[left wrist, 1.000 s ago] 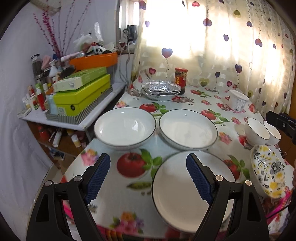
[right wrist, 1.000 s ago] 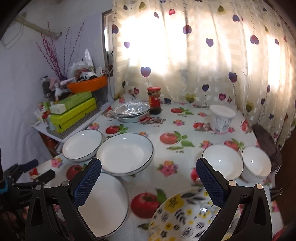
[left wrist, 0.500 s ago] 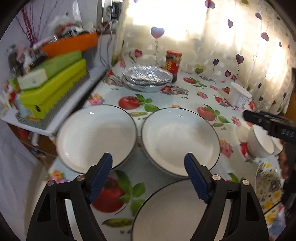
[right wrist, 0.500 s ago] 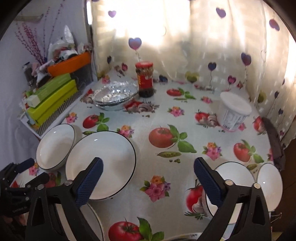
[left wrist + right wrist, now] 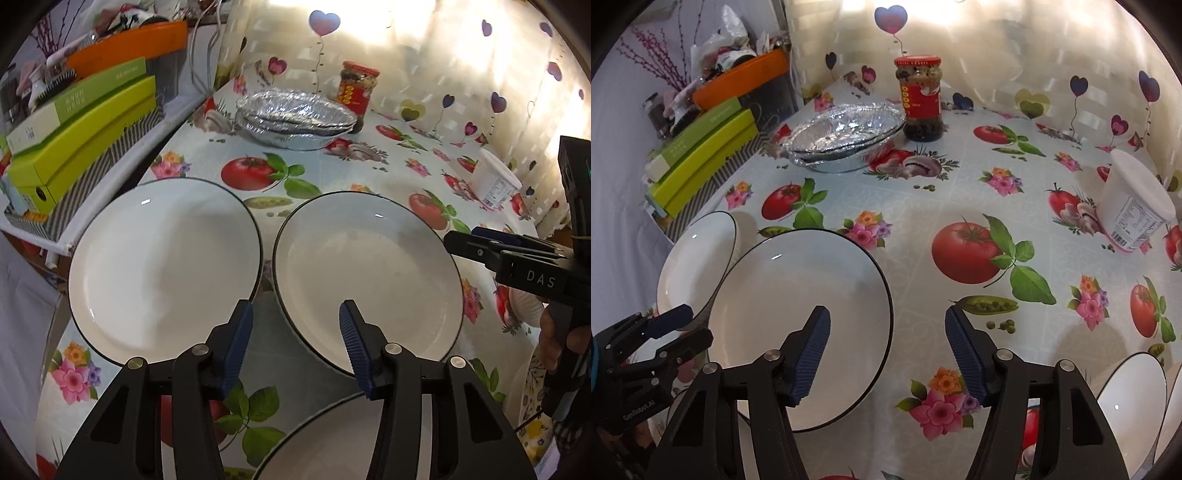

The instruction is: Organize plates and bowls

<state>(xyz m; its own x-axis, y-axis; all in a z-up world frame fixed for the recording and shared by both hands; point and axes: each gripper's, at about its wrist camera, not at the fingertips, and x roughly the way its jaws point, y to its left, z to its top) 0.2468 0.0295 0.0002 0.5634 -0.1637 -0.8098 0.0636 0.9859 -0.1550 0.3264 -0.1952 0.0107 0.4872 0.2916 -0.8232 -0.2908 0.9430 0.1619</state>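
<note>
While both tools hang over the counter (image 5: 923,236), my left tool (image 5: 295,332) sits low centre of its frame with its jaws apart, having just been closing, and nothing is clamped: the gap between the left plate (image 5: 162,273) and the right plate (image 5: 369,280) lies between its pads. Those two white plates sit side by side, nearly touching. My right tool (image 5: 886,347) has also just been narrowing, still apart and holding nothing; the right plate's edge lies between its pads. Two white bowls (image 5: 1134,395) peek in at lower right. A foil dish (image 5: 846,136) and a jar (image 5: 919,99) sit at the far end.
</note>
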